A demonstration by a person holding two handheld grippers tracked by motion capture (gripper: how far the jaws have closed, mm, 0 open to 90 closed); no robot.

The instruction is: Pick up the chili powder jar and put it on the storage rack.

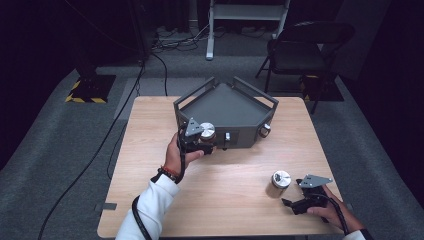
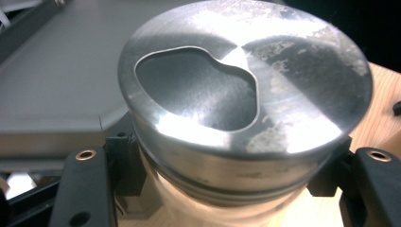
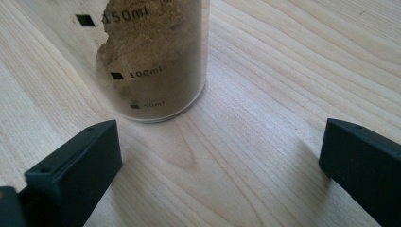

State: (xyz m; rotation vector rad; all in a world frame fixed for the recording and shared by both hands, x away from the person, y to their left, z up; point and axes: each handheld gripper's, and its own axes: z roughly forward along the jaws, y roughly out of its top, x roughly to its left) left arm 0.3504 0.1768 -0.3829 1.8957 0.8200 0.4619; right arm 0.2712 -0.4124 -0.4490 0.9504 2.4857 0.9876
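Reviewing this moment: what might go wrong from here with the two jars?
1. The left gripper clamps a metal-lidded jar just under its lid, right beside the grey tray; it may knock the tray's wall.
2. The right gripper is open beside the powder-filled measuring jar, which stands off-centre toward one jaw; closing now might tip it.

Bare tabletop spans lower centre and left of the high view, open to pass. The grey tray blocks the upper centre; a jar stands lower right, just beside the right tool.
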